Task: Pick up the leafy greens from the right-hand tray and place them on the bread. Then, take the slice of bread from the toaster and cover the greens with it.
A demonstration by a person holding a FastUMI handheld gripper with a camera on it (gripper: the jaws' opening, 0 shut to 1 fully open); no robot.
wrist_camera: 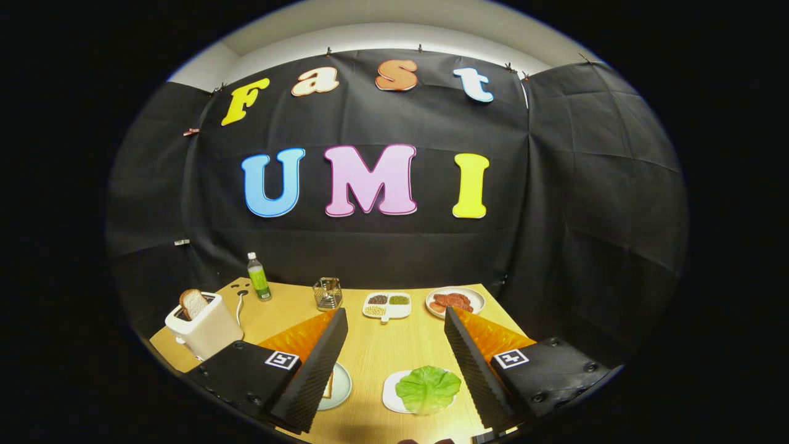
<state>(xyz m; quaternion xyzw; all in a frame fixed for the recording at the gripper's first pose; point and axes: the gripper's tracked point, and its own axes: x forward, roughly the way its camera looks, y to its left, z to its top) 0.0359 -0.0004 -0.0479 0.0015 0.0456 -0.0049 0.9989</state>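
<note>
A green lettuce leaf (428, 388) lies on a small white tray (389, 394) on the wooden table, between my fingers and closer to the right finger. Behind the left finger (317, 364) a pale plate (340, 387) holds a slice of bread (328, 386), mostly hidden. A white toaster (206, 327) stands at the table's left with another bread slice (193, 303) sticking up from its slot. My gripper (394, 320) hovers above the table, open wide, with nothing between its fingers.
Along the back of the table (376, 345) stand a green bottle (259, 277), a wire holder (327, 293), a divided white dish with condiments (387, 304) and a plate of red meat slices (455, 301). The toaster's white cord (240, 303) runs toward the bottle.
</note>
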